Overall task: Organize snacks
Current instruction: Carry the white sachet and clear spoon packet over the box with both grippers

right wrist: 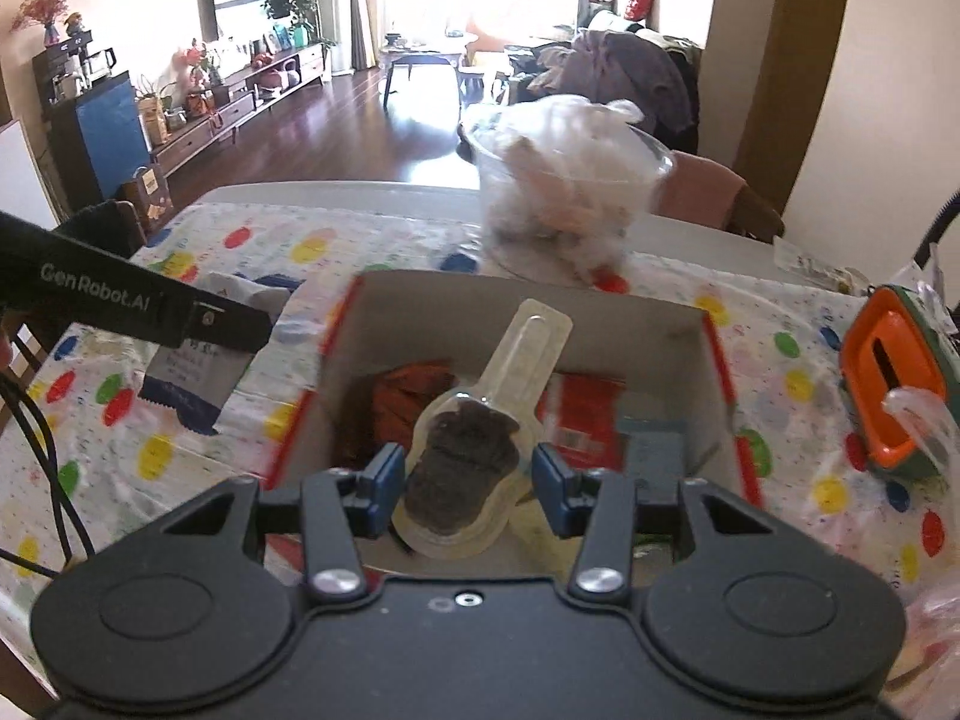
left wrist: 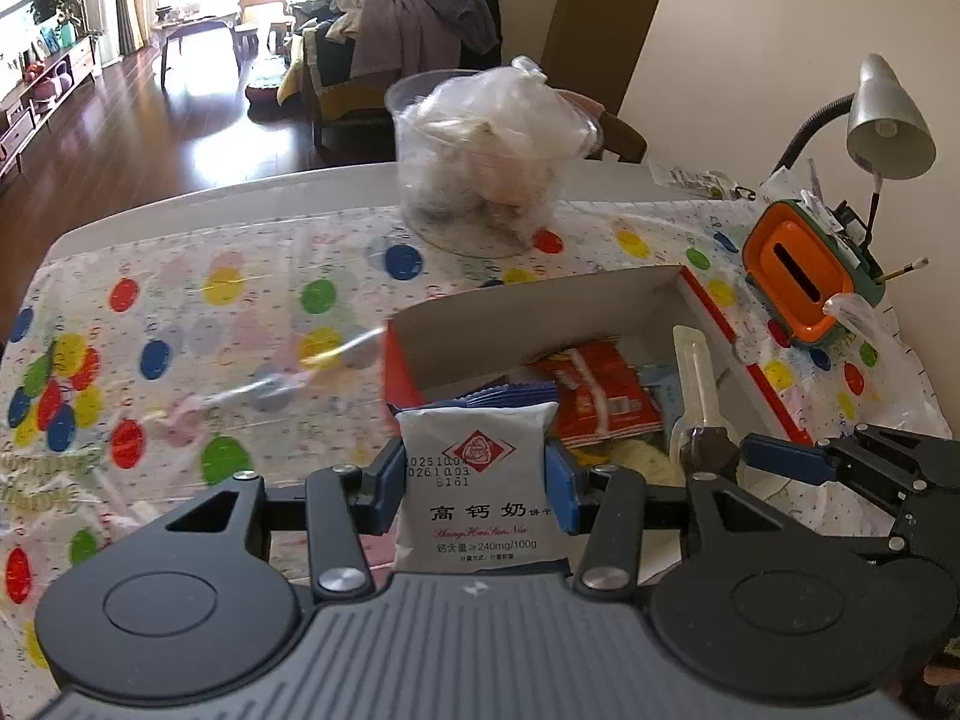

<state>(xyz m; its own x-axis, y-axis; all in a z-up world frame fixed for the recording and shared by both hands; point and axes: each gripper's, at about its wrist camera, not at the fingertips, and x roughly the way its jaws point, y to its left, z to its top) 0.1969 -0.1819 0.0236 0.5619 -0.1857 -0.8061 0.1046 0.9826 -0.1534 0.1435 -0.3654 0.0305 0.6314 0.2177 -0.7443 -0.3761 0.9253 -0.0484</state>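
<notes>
While both grippers carry snacks, the right gripper (right wrist: 462,480) holds a clear dark-filled packet (right wrist: 465,468), long axis forward, directly above the open box (right wrist: 717,360); the left gripper (left wrist: 474,483), clamping a white biscuit packet (left wrist: 480,480), hangs just beside the box's left wall.

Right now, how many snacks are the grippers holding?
2: a white biscuit packet in the left gripper, and a clear spoon-shaped pack in the right gripper.

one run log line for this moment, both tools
left tool: shut on white biscuit packet | right tool: shut on clear scoop-shaped pack | both above open box
</notes>
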